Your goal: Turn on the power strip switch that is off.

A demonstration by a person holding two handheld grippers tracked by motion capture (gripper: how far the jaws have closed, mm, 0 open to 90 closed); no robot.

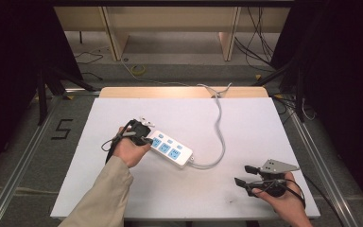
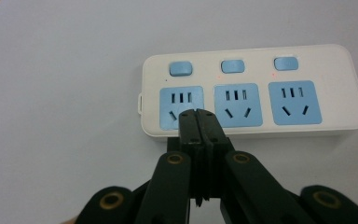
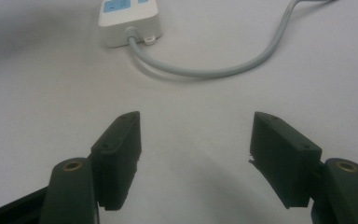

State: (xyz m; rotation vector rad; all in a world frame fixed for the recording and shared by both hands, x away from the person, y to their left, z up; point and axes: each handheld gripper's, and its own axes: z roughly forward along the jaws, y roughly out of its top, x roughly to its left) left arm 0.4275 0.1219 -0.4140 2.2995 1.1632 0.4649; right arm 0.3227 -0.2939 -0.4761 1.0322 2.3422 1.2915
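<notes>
A white power strip (image 1: pixel 172 149) with three blue sockets and three blue switches lies on the white table, slanting toward the right. In the left gripper view the power strip (image 2: pixel 254 91) lies crosswise just past my jaws. My left gripper (image 2: pixel 197 114) is shut with nothing between its fingers, its tips over the near edge of the left socket. In the high view the left gripper (image 1: pixel 147 140) is at the strip's left end. My right gripper (image 1: pixel 244 174) rests open near the table's front right; in its own view the right gripper (image 3: pixel 196 135) has bare table between its jaws.
The strip's grey cable (image 1: pixel 220 127) curves from its right end back to the table's far edge; the cable (image 3: pixel 214 67) also crosses the right gripper view. Wooden shelving (image 1: pixel 170 28) stands behind the table. A metal rail (image 1: pixel 23 156) runs along the left.
</notes>
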